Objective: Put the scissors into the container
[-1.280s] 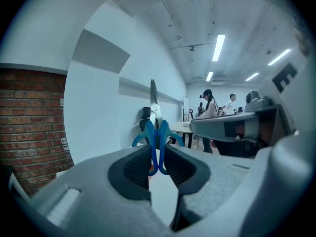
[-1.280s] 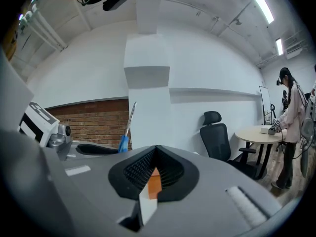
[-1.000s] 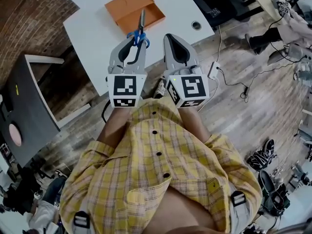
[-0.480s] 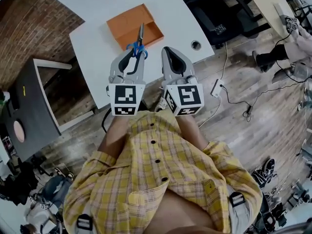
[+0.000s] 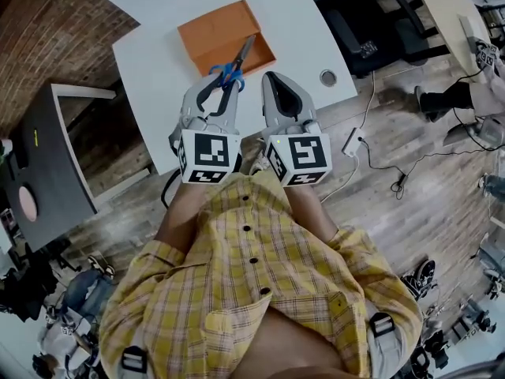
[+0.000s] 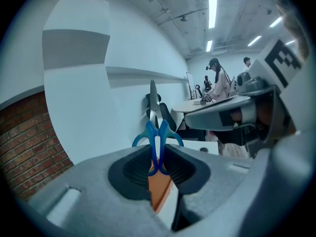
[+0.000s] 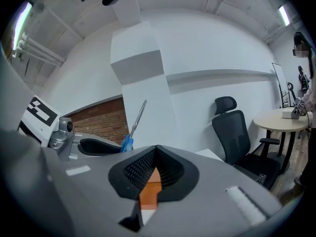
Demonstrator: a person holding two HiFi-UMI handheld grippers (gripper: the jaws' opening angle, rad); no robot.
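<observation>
Scissors [image 5: 234, 64]: blue-handled pair is being held up off the counter [image 5: 154, 61], with the closed blades pointing away from the person and the tip reaching over the near edge of the container [image 5: 207, 24].

Left hand-held gripper [image 5: 217, 91]: its jaws are standing partly apart and pinching the blue handle loops between the ribbed pads. The left gripper view shows the loops sitting squarely in the gap.

Right hand-held gripper [image 5: 280, 85]: it is hanging just beside the left one, with its jaws closed together and nothing between them.

Container: shallow orange box is lying open on the white counter in front of both tools. Nothing is showing inside it.

Done so far: the scissors are looking securely lifted and are being carried toward the box.

Left to do: the handles are sitting short of the box, so the pair probably needs moving further over it, lowering, and releasing.
</observation>
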